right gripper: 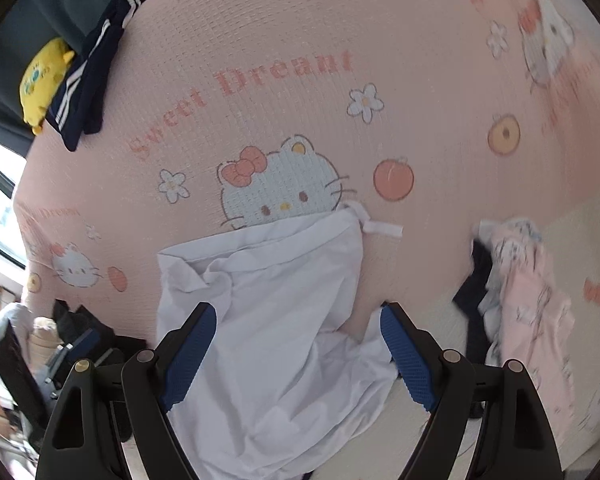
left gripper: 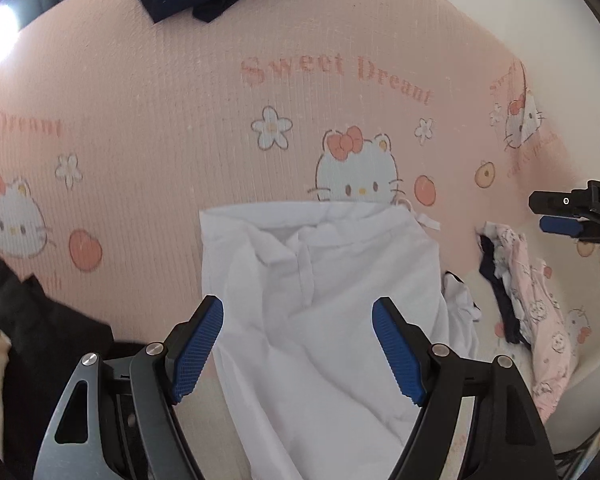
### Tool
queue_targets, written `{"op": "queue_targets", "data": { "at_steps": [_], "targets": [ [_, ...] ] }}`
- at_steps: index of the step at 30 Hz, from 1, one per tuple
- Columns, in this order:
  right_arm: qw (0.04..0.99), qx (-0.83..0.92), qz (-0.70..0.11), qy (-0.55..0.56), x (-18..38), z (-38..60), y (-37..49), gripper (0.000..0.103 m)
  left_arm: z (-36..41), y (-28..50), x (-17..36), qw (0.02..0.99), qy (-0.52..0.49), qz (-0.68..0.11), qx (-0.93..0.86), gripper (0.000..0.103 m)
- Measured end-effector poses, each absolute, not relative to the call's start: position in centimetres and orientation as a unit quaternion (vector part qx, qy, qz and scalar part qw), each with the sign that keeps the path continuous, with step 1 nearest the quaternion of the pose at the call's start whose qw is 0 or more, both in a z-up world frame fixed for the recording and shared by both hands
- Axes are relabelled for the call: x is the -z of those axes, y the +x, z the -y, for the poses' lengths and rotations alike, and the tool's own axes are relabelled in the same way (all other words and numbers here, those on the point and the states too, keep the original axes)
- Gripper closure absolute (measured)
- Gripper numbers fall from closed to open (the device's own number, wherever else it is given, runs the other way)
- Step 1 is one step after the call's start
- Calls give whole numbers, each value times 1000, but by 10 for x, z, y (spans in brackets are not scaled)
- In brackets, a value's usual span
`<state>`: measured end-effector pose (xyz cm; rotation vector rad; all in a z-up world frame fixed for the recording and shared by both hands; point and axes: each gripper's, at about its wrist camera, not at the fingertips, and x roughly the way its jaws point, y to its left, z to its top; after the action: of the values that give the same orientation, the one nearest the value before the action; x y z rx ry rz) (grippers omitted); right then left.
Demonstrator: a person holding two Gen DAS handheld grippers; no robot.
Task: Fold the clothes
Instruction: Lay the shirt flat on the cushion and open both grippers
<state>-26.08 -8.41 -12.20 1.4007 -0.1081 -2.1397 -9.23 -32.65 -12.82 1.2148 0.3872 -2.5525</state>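
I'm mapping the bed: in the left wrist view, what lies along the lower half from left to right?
Black garment → white collared shirt → pink printed clothing pile.

Home bedroom, pink cartoon-cat bed sheet (left gripper: 160, 128), yellow plush toy (right gripper: 42, 80), scattered clothes (right gripper: 528, 300)

Shirt (left gripper: 320, 292) on bedsheet (left gripper: 160, 120), clothes pile (left gripper: 532, 292) rightward

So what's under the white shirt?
The white shirt lies on the pink kitty blanket. It covers the chin of one kitty face. Whatever else is underneath is hidden by the cloth.
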Motion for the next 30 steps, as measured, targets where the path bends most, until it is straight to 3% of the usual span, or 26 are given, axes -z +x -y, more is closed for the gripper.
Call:
{"op": "queue_targets", "data": {
  "at_steps": [16,30],
  "targets": [
    [284,775,69,560,154,74,-197,19,298,-26,161,116,453,-208,859,27],
    [300,749,156,570,191,56,-154,19,235,9,187,120,476,-101,865,27]
  ]
}}
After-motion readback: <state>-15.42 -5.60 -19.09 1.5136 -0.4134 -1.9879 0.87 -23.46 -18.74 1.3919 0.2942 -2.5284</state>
